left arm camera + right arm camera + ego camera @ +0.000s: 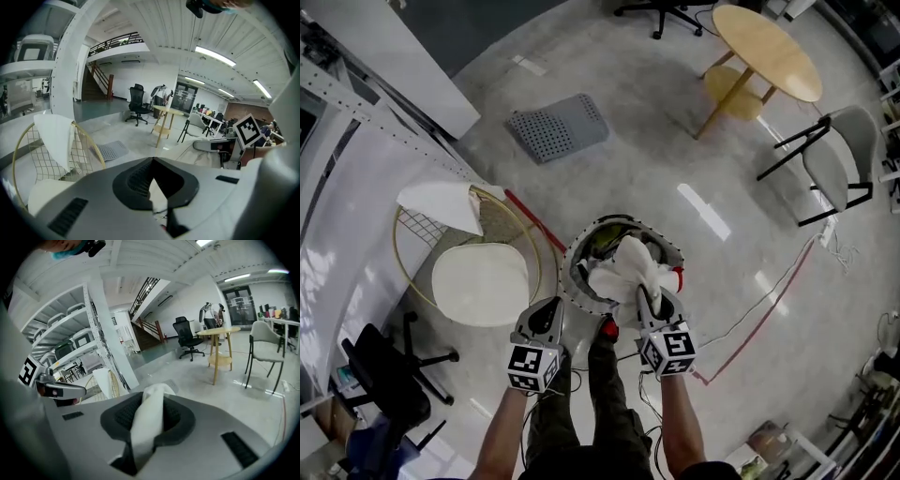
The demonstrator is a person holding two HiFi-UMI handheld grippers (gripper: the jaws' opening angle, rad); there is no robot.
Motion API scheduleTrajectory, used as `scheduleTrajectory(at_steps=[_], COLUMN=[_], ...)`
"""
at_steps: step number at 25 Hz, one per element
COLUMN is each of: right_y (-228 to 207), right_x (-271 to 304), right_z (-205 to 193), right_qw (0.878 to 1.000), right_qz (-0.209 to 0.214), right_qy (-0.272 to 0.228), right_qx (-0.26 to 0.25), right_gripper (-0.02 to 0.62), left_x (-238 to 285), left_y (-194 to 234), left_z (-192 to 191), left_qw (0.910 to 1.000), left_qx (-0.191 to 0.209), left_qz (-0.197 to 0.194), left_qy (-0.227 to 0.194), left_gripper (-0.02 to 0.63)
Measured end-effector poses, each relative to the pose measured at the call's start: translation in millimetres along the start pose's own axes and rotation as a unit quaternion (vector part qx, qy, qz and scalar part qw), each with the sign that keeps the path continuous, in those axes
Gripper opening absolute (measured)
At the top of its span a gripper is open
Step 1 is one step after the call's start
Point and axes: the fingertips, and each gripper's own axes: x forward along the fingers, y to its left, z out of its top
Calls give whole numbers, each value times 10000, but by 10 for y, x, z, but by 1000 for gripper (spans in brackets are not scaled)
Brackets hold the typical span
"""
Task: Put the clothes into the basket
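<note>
This is a large open-plan office and lab hall. A polished pale floor (pixel 675 141) marked with red tape (pixel 769 314) carries a round wooden table (pixel 766 52), a grey side chair (pixel 839 155) and a black swivel office chair (pixel 137 99). Tall white metal shelving (pixel 70 348) lines one side. A staircase (pixel 96 84) climbs to a railed mezzanine (pixel 115 42), and strip lights (pixel 214 55) run over rows of desks (pixel 211 119).
</note>
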Motion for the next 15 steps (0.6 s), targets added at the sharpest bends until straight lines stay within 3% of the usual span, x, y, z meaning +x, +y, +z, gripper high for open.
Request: scheduleTrajectory(at_steps=[6, 11, 13, 15], right_y=[-200, -310, -337, -355], right_x=[234, 360, 418, 457], right_z=[-451, -609, -637, -631], right_qw=[9994, 9990, 9986, 9984], right_qz=[-41, -147, -227, -256], right_qy=[313, 402, 478, 492], right_qx=[101, 148, 96, 146], right_gripper=[80, 90, 108, 206], left_x=[200, 281, 274, 254], left_y=[96, 100, 105, 101], left_z=[-367, -421, -404, -377], left_qw=[9996, 9994, 9994, 9993], left_qx=[-91, -135, -162, -180], left_qz=[82, 108, 148, 181], left_qy=[247, 294, 283, 271], left_gripper=[2, 1, 2, 0])
